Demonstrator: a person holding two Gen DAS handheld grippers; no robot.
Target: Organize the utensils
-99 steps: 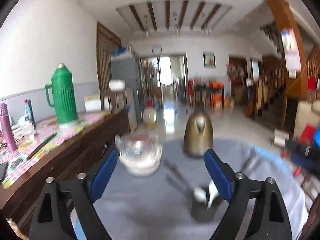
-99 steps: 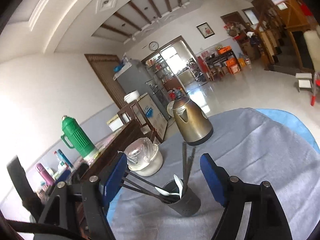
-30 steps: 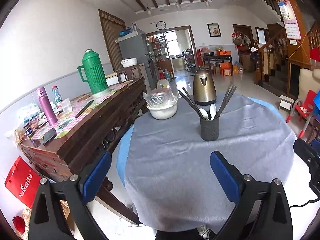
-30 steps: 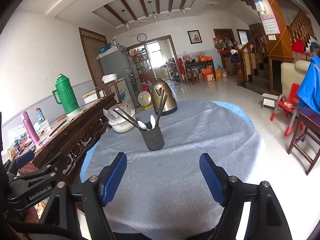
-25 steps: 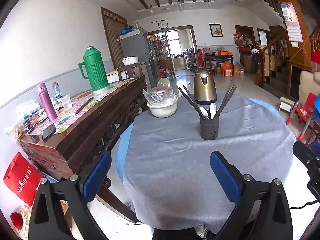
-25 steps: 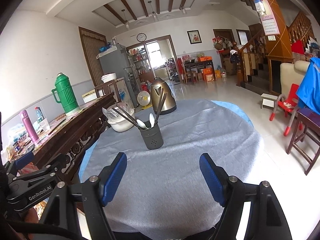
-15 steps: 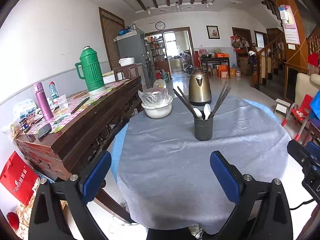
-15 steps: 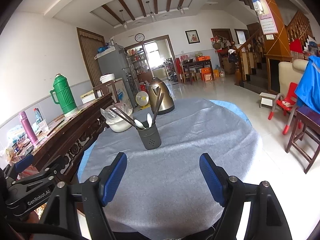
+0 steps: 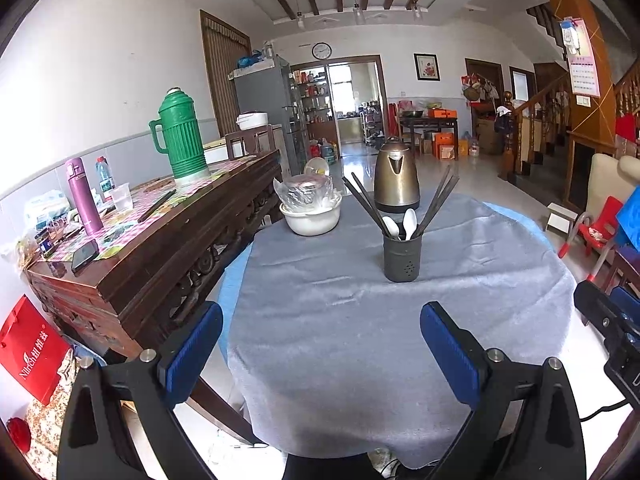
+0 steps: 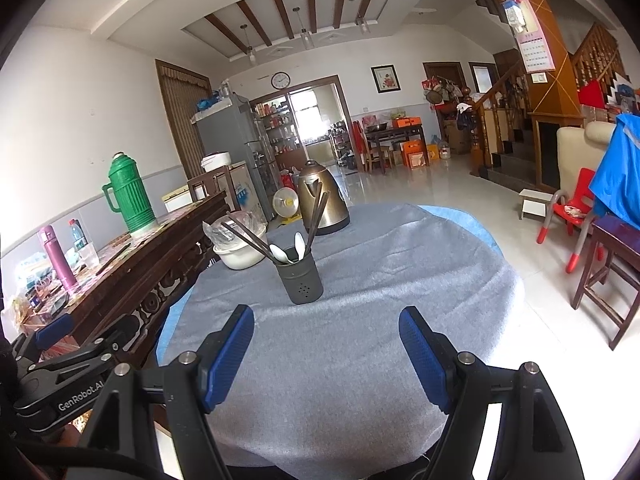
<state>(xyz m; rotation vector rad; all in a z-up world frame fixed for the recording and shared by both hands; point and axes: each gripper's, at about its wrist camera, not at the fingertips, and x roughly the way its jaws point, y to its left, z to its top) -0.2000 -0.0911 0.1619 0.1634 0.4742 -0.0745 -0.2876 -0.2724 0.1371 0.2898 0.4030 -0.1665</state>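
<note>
A dark grey utensil holder [image 9: 402, 258] [image 10: 303, 283] stands upright on the round table's grey cloth [image 9: 360, 320] [image 10: 360, 280]. Dark chopsticks [image 9: 362, 200] [image 10: 248, 236] lean out of it to both sides, with two white spoons [image 9: 404, 222] [image 10: 290, 250] between them. My left gripper [image 9: 320, 344] hangs open over the table's near edge, well short of the holder, nothing between its blue pads. My right gripper [image 10: 326, 350] is likewise open and empty at the near edge. The left gripper also shows at the lower left of the right wrist view.
A bronze kettle [image 9: 396, 178] [image 10: 322, 200] and a white bowl [image 9: 312, 218] [image 10: 240, 254] with plastic wrap stand behind the holder. A dark wooden sideboard [image 9: 160, 248] with a green thermos [image 9: 180, 140] runs along the left. Red child chair [image 10: 572, 216] and a stool at right.
Both grippers have pulled back from right over the holder to the table's near edge. In the last second the views have hardly shifted.
</note>
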